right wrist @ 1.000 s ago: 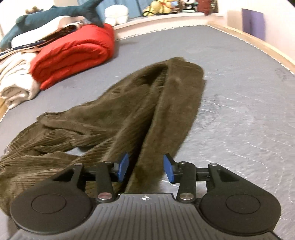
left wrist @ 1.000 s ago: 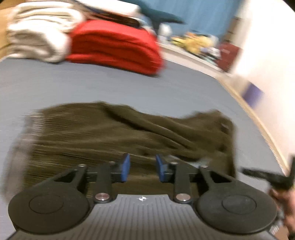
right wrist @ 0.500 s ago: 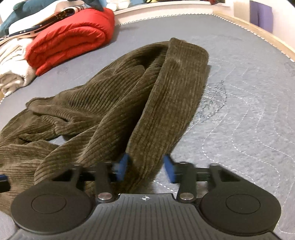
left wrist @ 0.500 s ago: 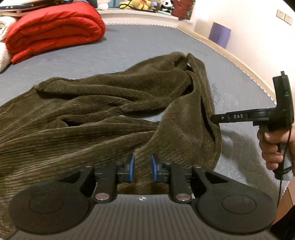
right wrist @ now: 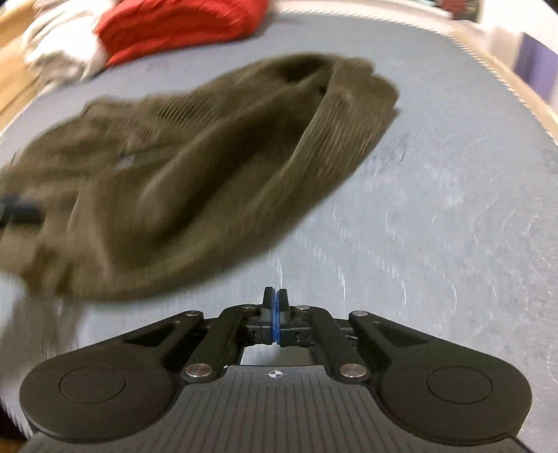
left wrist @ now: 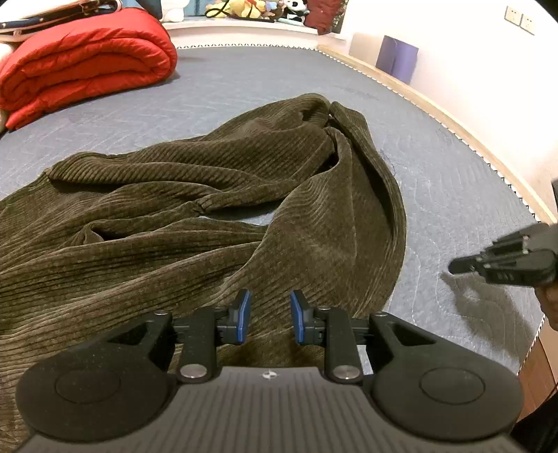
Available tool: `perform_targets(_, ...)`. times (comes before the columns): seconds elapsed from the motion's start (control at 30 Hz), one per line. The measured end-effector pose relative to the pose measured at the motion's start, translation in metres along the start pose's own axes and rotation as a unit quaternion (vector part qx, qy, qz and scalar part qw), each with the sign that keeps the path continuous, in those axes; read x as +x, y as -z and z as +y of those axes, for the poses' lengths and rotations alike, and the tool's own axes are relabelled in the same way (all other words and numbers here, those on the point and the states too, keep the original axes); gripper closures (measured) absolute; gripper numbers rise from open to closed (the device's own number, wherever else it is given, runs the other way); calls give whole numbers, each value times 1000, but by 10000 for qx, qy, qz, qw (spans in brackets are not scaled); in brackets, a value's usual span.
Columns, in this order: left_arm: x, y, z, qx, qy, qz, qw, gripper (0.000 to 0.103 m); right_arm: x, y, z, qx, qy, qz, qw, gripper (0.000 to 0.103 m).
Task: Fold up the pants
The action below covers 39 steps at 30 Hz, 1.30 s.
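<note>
Olive-brown corduroy pants (left wrist: pixel 195 216) lie crumpled on a grey-blue mattress (left wrist: pixel 453 181), one leg folded over towards the right. My left gripper (left wrist: pixel 268 315) hovers over the near edge of the cloth. Its jaws are opening, blue pads apart, corduroy showing in the gap but not pinched. In the blurred right wrist view, the pants (right wrist: pixel 195 181) lie to the left and ahead. My right gripper (right wrist: pixel 275 306) is shut with nothing in it, over bare mattress (right wrist: pixel 436 216) beside the cloth. From the left wrist view the right gripper (left wrist: pixel 453 267) is off the pants' right edge.
A folded red quilt (left wrist: pixel 83 69) lies at the far left of the mattress, with pale bedding (right wrist: pixel 59 59) beside it. Soft toys (left wrist: pixel 258 8) line the far ledge. A wooden frame (left wrist: pixel 453 125) and white wall border the right side. A person's hand (left wrist: pixel 549 303) holds the right gripper.
My right gripper shut and slid right off the pant leg onto bare mattress. My left gripper came down closer over the pants, and its pads have spread a little wider.
</note>
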State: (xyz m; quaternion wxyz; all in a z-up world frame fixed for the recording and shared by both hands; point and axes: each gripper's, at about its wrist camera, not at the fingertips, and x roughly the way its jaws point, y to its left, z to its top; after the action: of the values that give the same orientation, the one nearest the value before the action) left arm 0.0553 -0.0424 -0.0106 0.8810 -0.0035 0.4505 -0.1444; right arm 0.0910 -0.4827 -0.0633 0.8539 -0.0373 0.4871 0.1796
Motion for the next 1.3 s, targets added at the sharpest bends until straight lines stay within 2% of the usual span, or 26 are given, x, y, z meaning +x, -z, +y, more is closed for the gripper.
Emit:
perform_targets(0.07, -1, -1, 2, -43, -15, -8, 10000, 68, -3, 13, -6, -37, 42, 11, 10000, 103)
perform_targets(0.13, 0, -2, 4, -92, -27, -4, 10000, 66, -5, 15, -15, 202, 125, -211, 9995, 100)
perform_targets(0.17, 0, -2, 4, -90, -30, 9, 10000, 66, -5, 13, -19, 358, 133, -323, 9987, 93)
perform_targets(0.2, 1, -1, 4, -81, -37, 23, 10000, 63, -6, 6, -25, 622, 117, -478, 9968, 76)
perform_targets(0.23, 2, -1, 4, -68, -44, 37, 10000, 62, -6, 1, -29, 866, 73, -626, 9942, 66)
perform_targets(0.27, 3, -1, 4, -60, -50, 50, 10000, 61, -5, -5, -33, 1109, 15, -780, 9908, 50)
perform_targets(0.3, 4, 0, 5, -58, -56, 65, 9999, 61, -4, -13, -35, 1389, -35, -934, 9859, 45)
perform_targets(0.43, 3, 1, 13, -135, -112, 93, 9998, 60, 14, -39, -33, 1978, -268, -1111, 9736, 37)
perform_targets(0.53, -1, 3, 21, -184, -187, 89, 9996, 59, 36, -56, -22, 1915, -147, -1015, 9761, 32)
perform_targets(0.73, -8, 9, 32, -189, -306, 161, 9992, 57, 67, -70, -13, 1745, 460, -806, 9803, 32)
perform_targets(0.83, -14, 10, 33, -162, -309, 123, 9993, 55, 71, -71, -21, 1768, 711, -842, 9781, 40)
perform_targets(0.87, -16, 10, 33, -147, -302, 107, 9994, 55, 70, -70, -24, 1814, 739, -847, 9770, 54)
perform_targets(0.9, -17, 10, 33, -135, -299, 92, 9994, 55, 71, -70, -30, 1889, 689, -843, 9759, 74)
perform_targets(0.97, -20, 10, 32, -133, -296, 73, 9994, 54, 66, -66, -39, 2092, 506, -847, 9729, 90)
perform_targets(1.03, -20, 12, 32, -136, -268, 61, 9995, 54, 57, -62, -44, 2143, 433, -921, 9714, 92)
perform_targets(1.17, -17, 15, 31, -52, -269, 106, 9996, 54, 34, -54, -45, 1890, 411, -991, 9761, 93)
perform_targets(1.3, -16, 16, 33, -42, -245, 112, 9996, 54, 12, -35, -48, 1488, 396, -747, 9852, 94)
